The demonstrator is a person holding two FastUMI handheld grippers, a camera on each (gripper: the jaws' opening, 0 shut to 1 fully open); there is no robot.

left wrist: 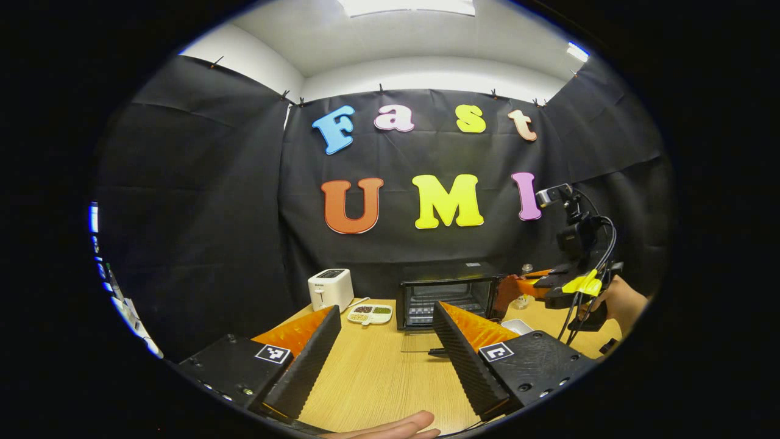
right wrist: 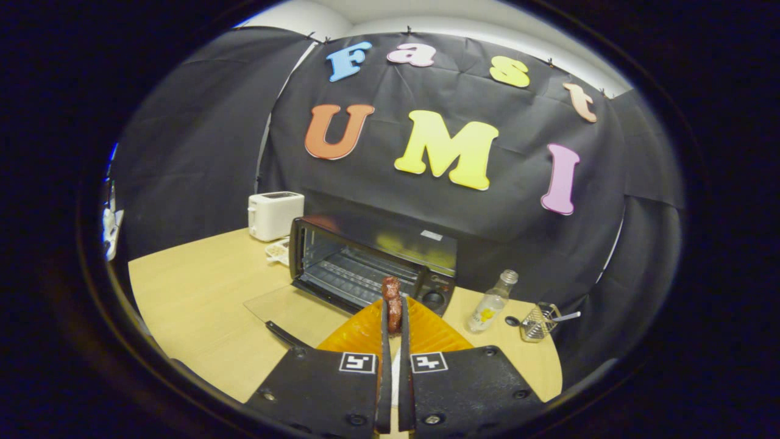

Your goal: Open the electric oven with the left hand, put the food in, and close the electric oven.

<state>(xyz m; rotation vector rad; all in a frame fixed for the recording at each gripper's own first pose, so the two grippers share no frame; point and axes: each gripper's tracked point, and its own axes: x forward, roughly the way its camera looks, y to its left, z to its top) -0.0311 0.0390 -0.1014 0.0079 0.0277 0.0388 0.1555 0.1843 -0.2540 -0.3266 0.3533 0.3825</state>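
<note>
I am holding my left gripper (left wrist: 387, 332) low over the table (left wrist: 372, 378), well back from the oven (left wrist: 448, 296), with its jaws standing wide apart and nothing between them. In the left gripper view, going left to right, a white toaster (left wrist: 330, 288) is sitting at the back of the table, a small divided dish (left wrist: 370, 314) is lying just beside it, and the oven is standing next with its glass door (left wrist: 423, 342) dropped flat toward me and the rack showing inside. A fingertip (left wrist: 390, 427) is showing at the bottom edge. To the right of the oven, my right gripper (left wrist: 518, 286) is hanging in the air with a hand (left wrist: 621, 302) behind it, its tip just beside the oven's right front corner; a white tray (left wrist: 518, 326) is lying on the table below it.

In the right gripper view, the toaster (right wrist: 274, 214) is sitting far left, and the oven (right wrist: 372, 262) is gaping open beside it, its door (right wrist: 292, 308) lying level over the table (right wrist: 189, 305). My right gripper (right wrist: 394, 320) is pinching the food (right wrist: 392, 303), a dark reddish piece standing upright between the fingertips, both fingers pressed on it. The food is in the air in front of the oven's mouth, toward its right end, not yet inside. Farther right, a small clear bottle (right wrist: 492, 301) is standing on the table, and a little wire basket (right wrist: 537, 323) with a spoon is sitting near the table's edge.
</note>
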